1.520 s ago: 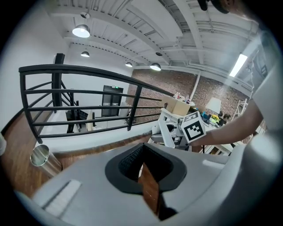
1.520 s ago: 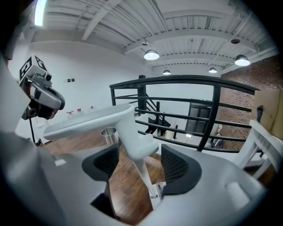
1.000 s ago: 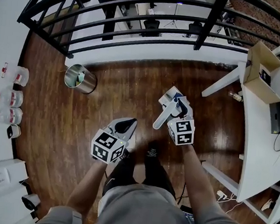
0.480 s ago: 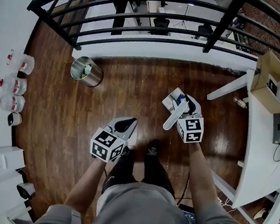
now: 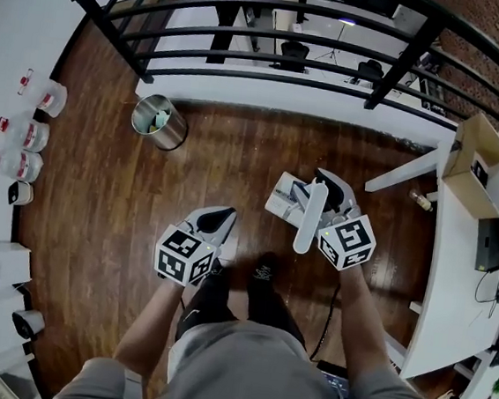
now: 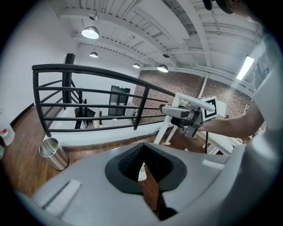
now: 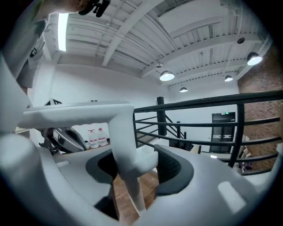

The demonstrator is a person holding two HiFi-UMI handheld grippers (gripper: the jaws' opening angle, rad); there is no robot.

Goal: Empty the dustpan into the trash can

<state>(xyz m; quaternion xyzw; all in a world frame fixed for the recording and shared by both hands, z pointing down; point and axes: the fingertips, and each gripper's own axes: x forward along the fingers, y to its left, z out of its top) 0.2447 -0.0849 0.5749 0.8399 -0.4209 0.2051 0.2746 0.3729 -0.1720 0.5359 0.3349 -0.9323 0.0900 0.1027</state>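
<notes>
A white dustpan hangs above the wooden floor. Its long handle lies between the jaws of my right gripper, which have just been closing and are shut on it. In the right gripper view the handle fills the gap between the black pads. The steel trash can stands on the floor at the far left, near the railing, also seen as the trash can in the left gripper view. My left gripper hovers lower left of the dustpan, jaws shut, holding nothing.
A black railing borders the floor at the far side. A white table with a cardboard box stands at the right. Several plastic bottles line the left wall. The person's shoes are below the grippers.
My right gripper has risen with the dustpan, which now looks larger and closer in the head view. The left gripper has shifted slightly. The trash can stays put.
</notes>
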